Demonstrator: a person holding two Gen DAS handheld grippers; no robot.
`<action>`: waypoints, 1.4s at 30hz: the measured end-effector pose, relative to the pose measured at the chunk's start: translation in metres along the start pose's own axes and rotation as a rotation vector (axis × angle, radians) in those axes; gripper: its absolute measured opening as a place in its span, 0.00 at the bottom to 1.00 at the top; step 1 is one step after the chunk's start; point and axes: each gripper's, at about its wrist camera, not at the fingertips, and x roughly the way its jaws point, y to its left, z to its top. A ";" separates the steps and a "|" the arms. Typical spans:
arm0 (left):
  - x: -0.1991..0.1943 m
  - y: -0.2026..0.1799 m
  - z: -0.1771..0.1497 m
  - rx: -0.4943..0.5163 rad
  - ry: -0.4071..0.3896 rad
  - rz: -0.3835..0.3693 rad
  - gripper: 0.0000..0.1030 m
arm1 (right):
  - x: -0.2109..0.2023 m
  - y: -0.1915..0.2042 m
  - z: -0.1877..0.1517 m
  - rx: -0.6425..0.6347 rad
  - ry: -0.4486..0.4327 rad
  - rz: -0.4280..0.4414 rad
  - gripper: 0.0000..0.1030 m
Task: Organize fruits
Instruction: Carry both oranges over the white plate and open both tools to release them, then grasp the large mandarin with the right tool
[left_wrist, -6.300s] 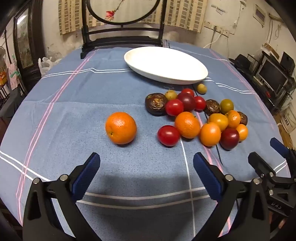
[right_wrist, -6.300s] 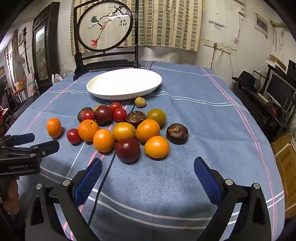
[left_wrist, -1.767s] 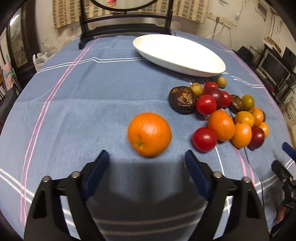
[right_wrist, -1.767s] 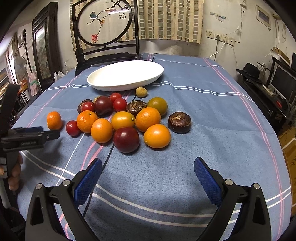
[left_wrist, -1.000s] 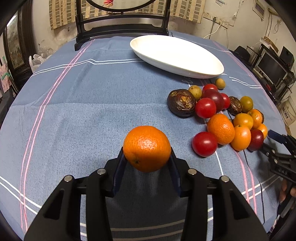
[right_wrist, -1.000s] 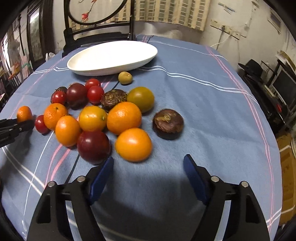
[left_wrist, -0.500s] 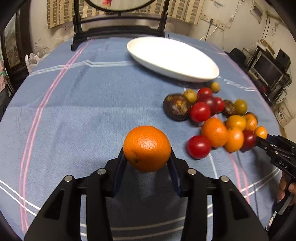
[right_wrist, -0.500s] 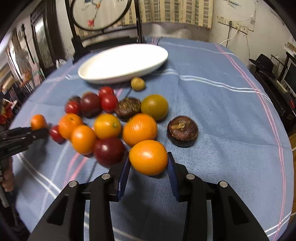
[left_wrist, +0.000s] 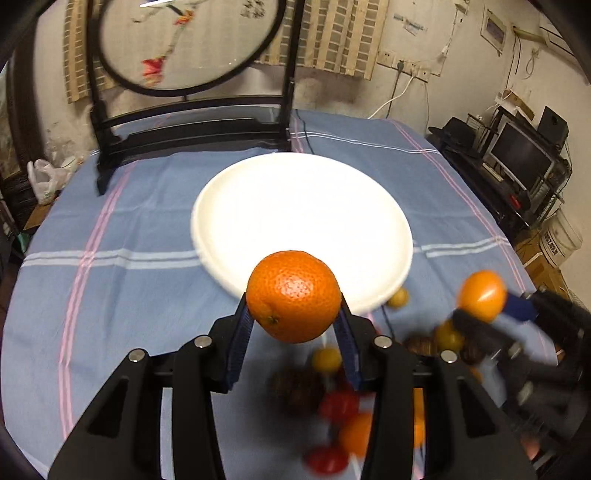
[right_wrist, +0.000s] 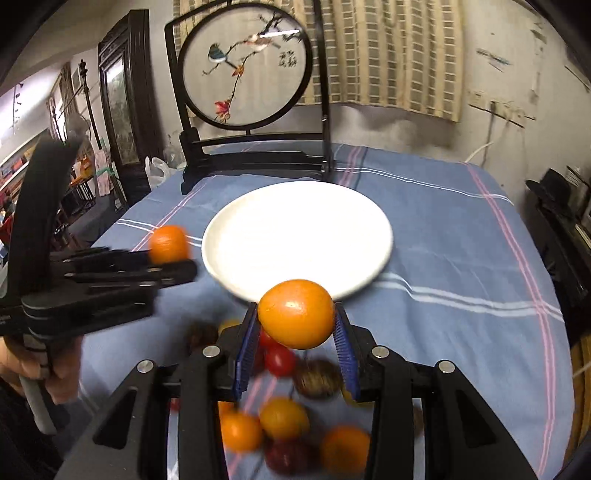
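Note:
My left gripper (left_wrist: 293, 334) is shut on a rough-skinned orange (left_wrist: 293, 295), lifted off the cloth just in front of the white plate (left_wrist: 258, 206). My right gripper (right_wrist: 297, 338) is shut on a smooth orange fruit (right_wrist: 297, 314), also raised near the plate's (right_wrist: 255, 229) front rim. In the left wrist view the right gripper (left_wrist: 487, 314) appears at the right with its smooth orange fruit (left_wrist: 482, 295). The right wrist view has the left gripper (right_wrist: 173, 264) at the left, carrying the rough orange (right_wrist: 168, 243). The blurred pile of remaining fruits (right_wrist: 284, 424) lies below both grippers.
A black wooden stand with a round embroidered screen (right_wrist: 245, 62) rises at the table's far edge behind the plate. Blue striped cloth (right_wrist: 461, 258) covers the table. A person's hand (right_wrist: 51, 376) holds the left gripper's handle. Shelves with a monitor (left_wrist: 521, 155) stand off to the right.
Both grippers have risen and moved forward to the plate, each carrying its fruit. The right gripper closed on the smooth orange fruit about a second ago. The pile now lies under them.

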 end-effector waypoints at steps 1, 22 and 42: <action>0.013 -0.002 0.008 0.004 0.013 0.017 0.41 | 0.014 0.001 0.005 -0.006 0.023 -0.014 0.39; 0.031 -0.004 -0.007 -0.009 -0.005 0.063 0.90 | 0.038 -0.016 -0.009 -0.014 0.076 -0.058 0.72; -0.018 0.030 -0.079 -0.123 -0.152 0.016 0.90 | -0.046 -0.051 -0.117 0.079 0.048 -0.172 0.77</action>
